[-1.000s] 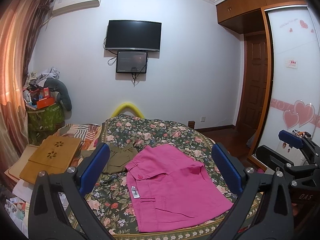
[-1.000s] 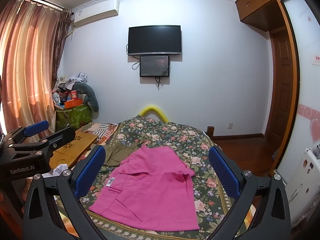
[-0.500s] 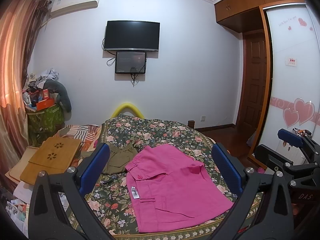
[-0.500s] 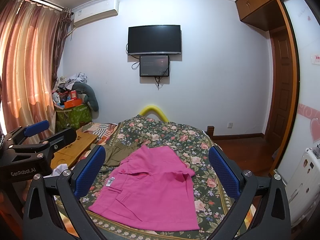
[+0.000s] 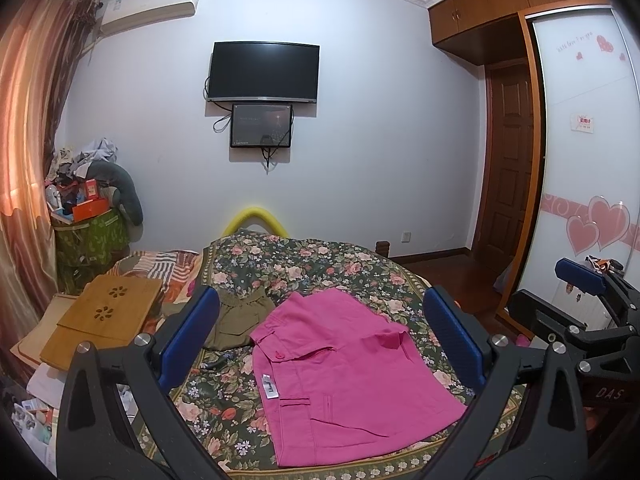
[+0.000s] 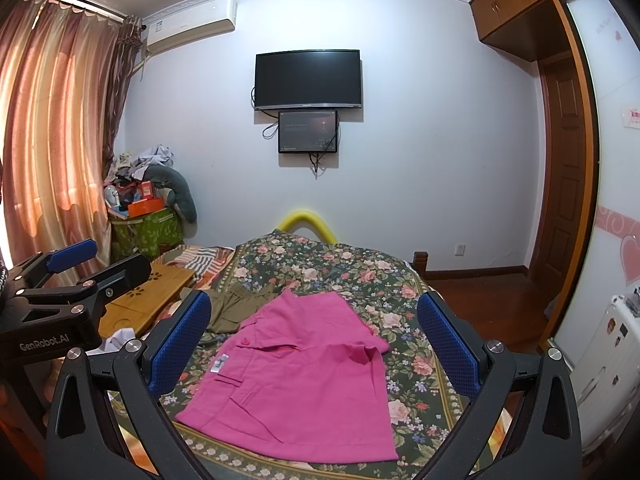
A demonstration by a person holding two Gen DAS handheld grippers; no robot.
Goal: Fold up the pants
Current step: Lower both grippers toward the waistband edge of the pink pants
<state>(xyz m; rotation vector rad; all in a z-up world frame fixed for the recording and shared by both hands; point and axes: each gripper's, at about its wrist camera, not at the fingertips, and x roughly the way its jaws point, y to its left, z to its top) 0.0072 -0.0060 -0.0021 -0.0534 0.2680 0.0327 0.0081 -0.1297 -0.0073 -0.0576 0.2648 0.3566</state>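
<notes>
Each camera sits just behind its own tongs and looks forward along the two blue-padded fingers, over the bed toward the far wall. The left view frames the pink pants (image 5: pixel 344 376) between the spread fingers of the left tongs (image 5: pixel 320 340), with the right tongs (image 5: pixel 580 312) showing at its right edge. The right view, set further right, looks past the right tongs (image 6: pixel 312 344) at the same pants (image 6: pixel 304 380), the left tongs (image 6: pixel 76 276) at its left edge. Both stand back from the bed's near edge and share the floral bedspread (image 5: pixel 320 264), the wall television (image 6: pixel 308 78) and the curtain (image 6: pixel 48 128).
</notes>
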